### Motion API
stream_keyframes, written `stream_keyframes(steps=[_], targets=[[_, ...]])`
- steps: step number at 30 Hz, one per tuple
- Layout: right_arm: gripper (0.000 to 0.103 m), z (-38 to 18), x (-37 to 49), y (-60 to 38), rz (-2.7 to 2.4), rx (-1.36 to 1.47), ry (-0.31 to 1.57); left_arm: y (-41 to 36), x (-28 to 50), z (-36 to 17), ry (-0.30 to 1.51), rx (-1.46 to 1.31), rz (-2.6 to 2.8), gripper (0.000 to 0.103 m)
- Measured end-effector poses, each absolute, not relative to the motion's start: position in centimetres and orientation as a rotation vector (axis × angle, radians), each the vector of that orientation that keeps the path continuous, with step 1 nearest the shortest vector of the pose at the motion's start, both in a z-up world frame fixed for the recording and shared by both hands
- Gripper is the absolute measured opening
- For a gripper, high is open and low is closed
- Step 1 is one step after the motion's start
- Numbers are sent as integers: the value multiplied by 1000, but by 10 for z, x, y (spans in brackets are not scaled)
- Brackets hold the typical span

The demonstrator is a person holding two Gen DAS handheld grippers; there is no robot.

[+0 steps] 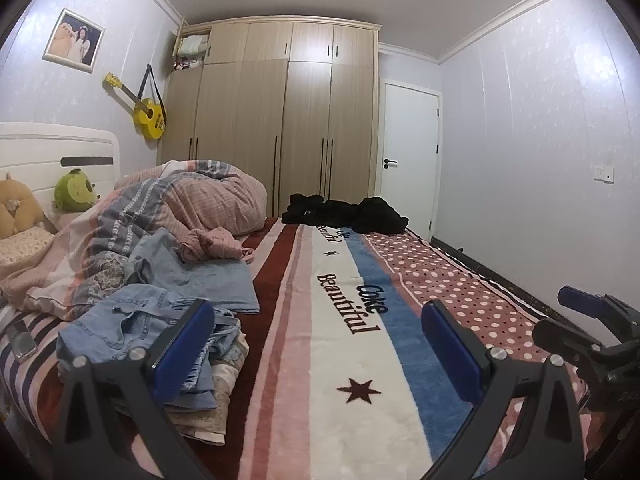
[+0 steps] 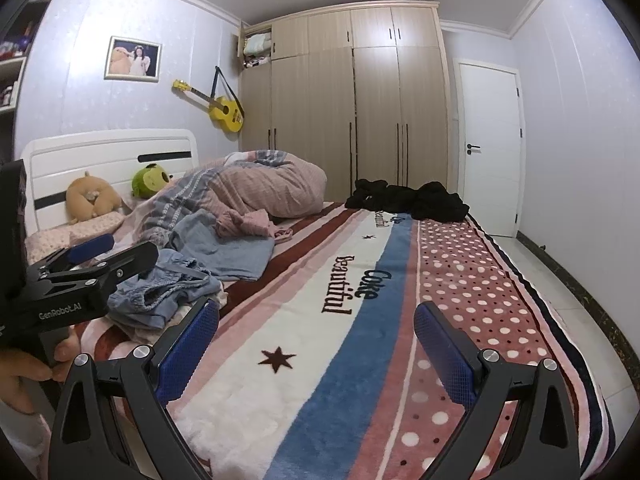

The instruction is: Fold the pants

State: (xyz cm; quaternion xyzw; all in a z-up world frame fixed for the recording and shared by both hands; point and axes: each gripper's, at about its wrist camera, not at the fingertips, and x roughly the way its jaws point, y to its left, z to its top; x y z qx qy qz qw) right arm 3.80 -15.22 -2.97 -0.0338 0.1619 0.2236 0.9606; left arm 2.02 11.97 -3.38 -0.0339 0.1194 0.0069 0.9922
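Left tongs (image 1: 320,356): you hold them wide, empty, over the striped blanket (image 1: 344,360).
Right tongs (image 2: 316,354): wide too, gripping nothing.
Denim pants (image 1: 132,328): crumpled heap at your ten o'clock, touching the left blue pad (image 1: 182,350).
Black garment (image 1: 344,214): twelve o'clock, at the bed's far edge.

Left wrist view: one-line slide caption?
Open left gripper over the striped blanket, denim pants heaped beside it.

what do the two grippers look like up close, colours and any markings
Both the left gripper and the right gripper have black triangular cut-out frames with silver bolts. Their fingers carry textured blue pads. The left gripper's body reads "GenRobot.AI" in the right wrist view.
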Motion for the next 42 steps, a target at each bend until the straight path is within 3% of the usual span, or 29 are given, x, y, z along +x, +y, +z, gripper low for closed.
stream_keyframes(steps=[42], targets=[[98, -18, 29, -147, 464, -58, 311, 123, 18, -32, 240, -76, 14, 102]])
